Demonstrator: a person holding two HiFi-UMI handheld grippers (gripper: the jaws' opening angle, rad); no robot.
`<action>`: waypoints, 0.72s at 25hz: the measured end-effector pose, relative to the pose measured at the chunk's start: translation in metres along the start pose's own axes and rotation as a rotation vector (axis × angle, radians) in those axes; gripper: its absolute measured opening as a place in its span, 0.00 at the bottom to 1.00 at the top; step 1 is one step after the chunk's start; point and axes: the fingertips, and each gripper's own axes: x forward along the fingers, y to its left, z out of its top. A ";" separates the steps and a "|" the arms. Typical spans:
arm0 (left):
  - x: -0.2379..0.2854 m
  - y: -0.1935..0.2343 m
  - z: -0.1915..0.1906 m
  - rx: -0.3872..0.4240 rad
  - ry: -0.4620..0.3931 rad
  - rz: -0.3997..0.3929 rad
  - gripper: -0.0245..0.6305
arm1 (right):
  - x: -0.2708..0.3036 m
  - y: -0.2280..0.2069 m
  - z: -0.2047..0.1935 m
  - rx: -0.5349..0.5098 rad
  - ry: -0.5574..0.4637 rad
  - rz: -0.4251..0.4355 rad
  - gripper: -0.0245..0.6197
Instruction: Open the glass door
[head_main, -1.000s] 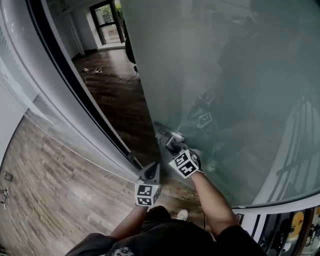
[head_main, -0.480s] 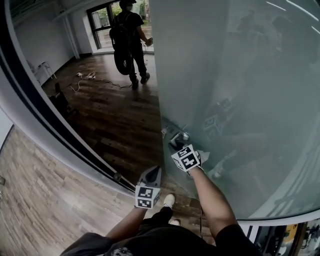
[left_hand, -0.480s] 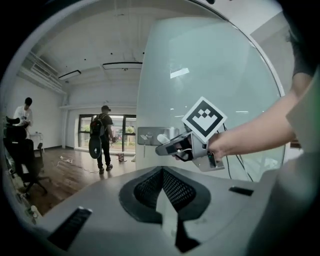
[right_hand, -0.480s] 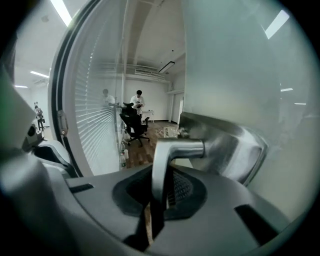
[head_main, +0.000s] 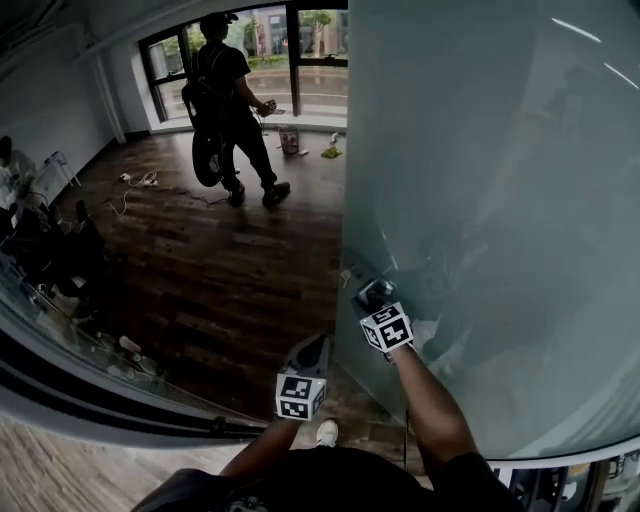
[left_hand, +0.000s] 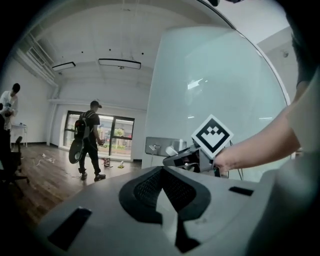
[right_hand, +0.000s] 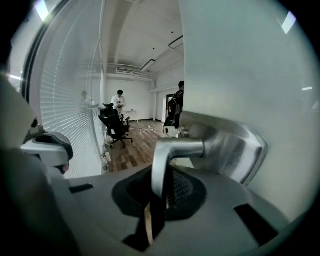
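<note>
The frosted glass door (head_main: 480, 180) stands swung open at the right of the head view. Its metal lever handle (right_hand: 175, 149) sits on a steel plate (right_hand: 235, 150) and runs down between my right gripper's jaws. My right gripper (head_main: 374, 296) is shut on that handle at the door's edge. In the left gripper view the same right gripper (left_hand: 192, 159) shows at the handle plate (left_hand: 159, 145). My left gripper (head_main: 306, 355) hangs lower and to the left, apart from the door, shut with nothing between its pads (left_hand: 162, 192).
A person with a backpack (head_main: 225, 110) stands on the dark wood floor (head_main: 230, 270) by the far windows. Office chairs (head_main: 60, 255) and cables (head_main: 135, 185) lie at the left. The door's floor track (head_main: 110, 410) curves below. A glass wall with blinds (right_hand: 65, 100) runs beside the doorway.
The door has swung further open to the right with my right gripper still on its handle. The room behind has come into view. My left gripper moved along with it.
</note>
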 end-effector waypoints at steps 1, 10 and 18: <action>0.006 0.000 0.005 0.004 -0.009 -0.017 0.05 | 0.003 -0.013 0.001 0.010 0.001 -0.013 0.10; 0.061 -0.010 0.018 0.020 0.011 -0.063 0.05 | 0.006 -0.140 -0.004 0.100 0.027 -0.112 0.10; 0.141 -0.031 0.021 0.008 0.031 -0.036 0.05 | 0.005 -0.250 -0.021 0.191 0.053 -0.158 0.08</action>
